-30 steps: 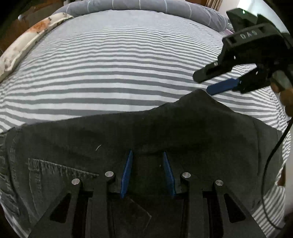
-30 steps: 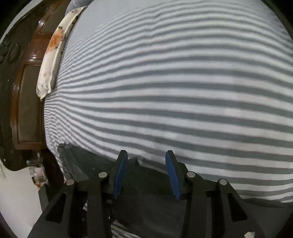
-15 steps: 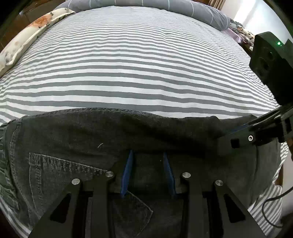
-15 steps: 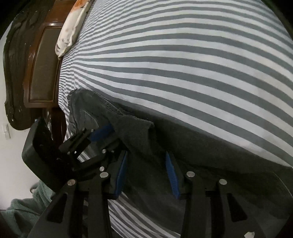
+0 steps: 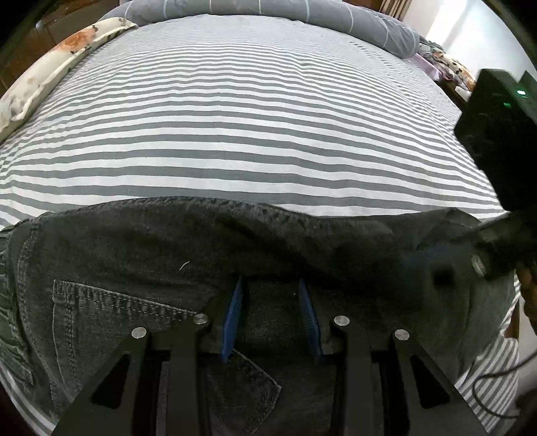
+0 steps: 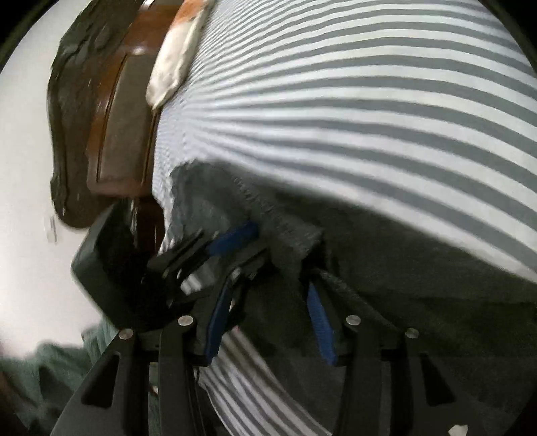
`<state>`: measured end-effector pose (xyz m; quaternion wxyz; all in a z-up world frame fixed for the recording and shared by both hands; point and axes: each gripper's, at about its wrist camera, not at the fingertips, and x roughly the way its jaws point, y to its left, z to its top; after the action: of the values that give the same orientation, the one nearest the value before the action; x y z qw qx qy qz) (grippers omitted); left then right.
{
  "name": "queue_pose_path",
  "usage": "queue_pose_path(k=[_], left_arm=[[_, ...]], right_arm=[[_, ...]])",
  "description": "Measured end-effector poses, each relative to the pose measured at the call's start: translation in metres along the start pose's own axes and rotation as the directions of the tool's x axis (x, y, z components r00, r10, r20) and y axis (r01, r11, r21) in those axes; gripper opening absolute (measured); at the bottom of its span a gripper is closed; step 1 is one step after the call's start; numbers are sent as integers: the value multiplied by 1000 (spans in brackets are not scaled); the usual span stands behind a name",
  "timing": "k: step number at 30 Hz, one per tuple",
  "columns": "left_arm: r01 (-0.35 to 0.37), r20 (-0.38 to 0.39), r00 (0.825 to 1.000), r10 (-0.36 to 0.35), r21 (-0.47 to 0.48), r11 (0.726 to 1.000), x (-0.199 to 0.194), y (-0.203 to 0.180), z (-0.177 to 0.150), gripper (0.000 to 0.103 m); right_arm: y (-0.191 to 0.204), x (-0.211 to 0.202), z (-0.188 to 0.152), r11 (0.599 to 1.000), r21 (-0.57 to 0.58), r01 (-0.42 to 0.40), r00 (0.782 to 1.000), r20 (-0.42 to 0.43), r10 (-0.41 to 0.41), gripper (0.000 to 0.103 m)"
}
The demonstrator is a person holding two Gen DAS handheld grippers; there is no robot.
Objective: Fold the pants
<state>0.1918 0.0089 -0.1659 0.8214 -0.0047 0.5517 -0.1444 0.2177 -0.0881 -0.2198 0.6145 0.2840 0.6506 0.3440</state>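
Dark grey denim pants (image 5: 134, 255) lie across the near edge of a striped bed sheet (image 5: 251, 134), back pocket (image 5: 117, 312) facing up. A folded layer of them runs over the tips of my left gripper (image 5: 272, 291). That gripper points steeply down and is shut on a bunch of the denim. From the right wrist view the left gripper (image 6: 241, 251) bites the fold's edge. My right gripper (image 6: 271, 285) sits low at the pants' right end (image 6: 419, 318). Its jaws are opening. Cloth lies between them and drapes over one fingertip, and a gap shows beside the other pad. It also appears at the right edge (image 5: 436, 265).
A floral pillow (image 5: 60, 63) lies at the far left of the bed and a grey bolster (image 5: 268, 10) along the far side. A dark wooden headboard (image 6: 117, 127) stands left of the bed. Green cloth (image 6: 50, 369) lies below it. A cable (image 5: 496, 385) hangs at the right.
The right gripper carried the lifted peak of denim down and to the near right, so the fold now lies flat over the left fingertips. The left gripper stayed put.
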Motion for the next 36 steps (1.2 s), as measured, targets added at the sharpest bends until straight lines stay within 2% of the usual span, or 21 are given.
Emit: queue_pose_path(k=[7,10,12,14,18,21,23,26,30,32,36], left_arm=[[-4,5,1000,4,7,1000,-1,-1,-3,36],[-6,5,1000,6,8,1000,-2,-2,-2,36],[-7,7,1000,7,11,1000,-2,-3,-2,36],[-7,8,1000,7,12,1000,-2,-4,-3,36],[-5,9,1000,5,10,1000,-2,-5,-3,36],[-8,12,1000,7,15,1000,-3,-6,-3,36],[-9,13,1000,9,16,1000,-2,-6,-3,36],[-12,18,1000,12,24,1000,-2,-7,-3,36],[-16,36,999,16,24,1000,-5,-10,-6,36],[-17,38,999,16,26,1000,-4,-11,-7,36],[-32,46,998,30,40,999,-1,-13,-9,36]], right_arm=[[-11,-4,19,989,98,-106,993,60,101,45],[-9,-10,29,987,104,-121,987,115,109,45],[-12,-14,36,984,119,-131,984,135,115,40],[-14,-11,44,983,131,-127,986,122,111,37],[-13,3,55,985,153,-75,996,50,69,36],[-12,11,60,988,152,21,1000,10,-23,25],[-16,9,58,987,153,40,999,10,-42,22],[-13,3,63,987,153,45,996,71,-57,12],[3,-21,71,992,114,63,974,211,-86,6],[4,-27,77,988,101,115,959,250,-137,5],[-8,-25,92,972,115,206,934,273,-231,2]])
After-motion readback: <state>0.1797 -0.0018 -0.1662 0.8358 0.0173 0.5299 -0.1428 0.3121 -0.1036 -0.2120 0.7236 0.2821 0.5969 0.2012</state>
